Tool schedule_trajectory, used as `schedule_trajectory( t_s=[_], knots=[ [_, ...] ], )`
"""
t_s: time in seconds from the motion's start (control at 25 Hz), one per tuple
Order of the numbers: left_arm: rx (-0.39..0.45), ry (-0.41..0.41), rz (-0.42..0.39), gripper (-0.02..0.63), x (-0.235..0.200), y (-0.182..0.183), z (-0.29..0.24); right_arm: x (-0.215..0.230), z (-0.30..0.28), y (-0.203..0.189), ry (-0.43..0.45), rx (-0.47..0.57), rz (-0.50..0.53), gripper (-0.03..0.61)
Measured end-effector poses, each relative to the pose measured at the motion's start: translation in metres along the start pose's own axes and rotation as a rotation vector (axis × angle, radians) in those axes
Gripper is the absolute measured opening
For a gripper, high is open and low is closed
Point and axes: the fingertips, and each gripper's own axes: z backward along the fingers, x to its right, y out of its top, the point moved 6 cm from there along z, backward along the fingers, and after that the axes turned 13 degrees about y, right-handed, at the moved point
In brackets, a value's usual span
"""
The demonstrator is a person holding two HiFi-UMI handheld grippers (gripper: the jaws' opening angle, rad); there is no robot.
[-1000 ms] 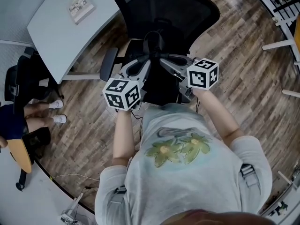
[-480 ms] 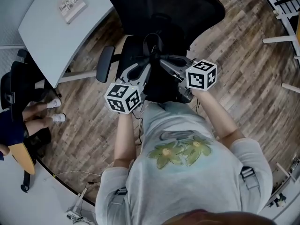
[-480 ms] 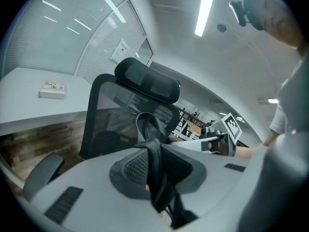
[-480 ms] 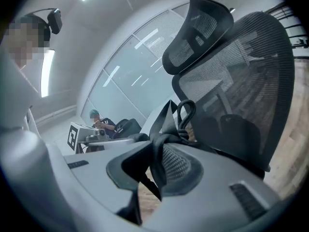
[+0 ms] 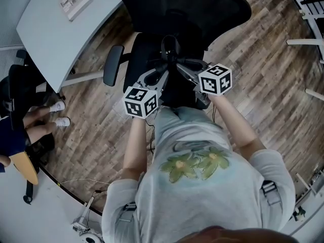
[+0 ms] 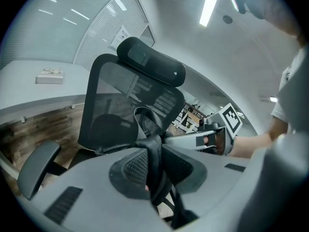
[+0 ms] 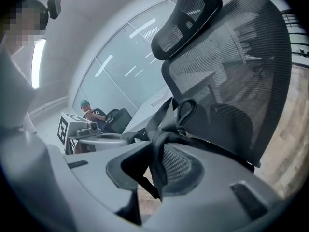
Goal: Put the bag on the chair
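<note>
A: Tongs?
B: Left tongs (image 6: 153, 174) and right tongs (image 7: 157, 167) each pinching a strap (image 6: 145, 125); bag (image 5: 178, 91) hanging beneath them.
A: Progress?
B: Bag hovering over chair (image 5: 202, 9) seat, I judge; lowering and releasing left.

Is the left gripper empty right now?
No, the left gripper has its jaws closed on the black bag strap, which runs up between them.

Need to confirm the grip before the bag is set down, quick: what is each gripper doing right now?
Left gripper: closed on the black fabric bag strap.
Right gripper: closed on the black fabric bag strap too.
</note>
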Motion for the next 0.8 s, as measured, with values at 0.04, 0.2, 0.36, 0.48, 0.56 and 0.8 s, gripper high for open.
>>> schedule_trajectory(
  t_s=[0.04, 0.2, 0.36, 0.48, 0.56, 0.8],
  knots=[
    [-0.010, 0.008, 0.002, 0.083, -0.002, -0.004, -0.002, 0.001, -0.001, -0.004, -0.008, -0.019, 0.007, 0.078],
    [-0.072, 0.025, 0.017, 0.083, -0.006, -0.023, -0.008, 0.011, -0.002, -0.019, -0.044, -0.078, 0.039, 0.081],
    [-0.135, 0.059, 0.010, 0.084, -0.012, -0.043, -0.021, 0.032, -0.004, -0.034, -0.122, -0.162, 0.081, 0.081],
    [-0.144, 0.080, 0.019, 0.084, -0.014, -0.052, -0.032, 0.042, -0.004, -0.042, -0.145, -0.179, 0.060, 0.083],
    [-0.152, 0.094, 0.020, 0.086, -0.016, -0.058, -0.039, 0.047, -0.005, -0.047, -0.156, -0.180, 0.040, 0.084],
    [-0.197, 0.117, 0.000, 0.086, -0.021, -0.075, -0.054, 0.056, -0.006, -0.062, -0.165, -0.220, -0.043, 0.089]
  ],
)
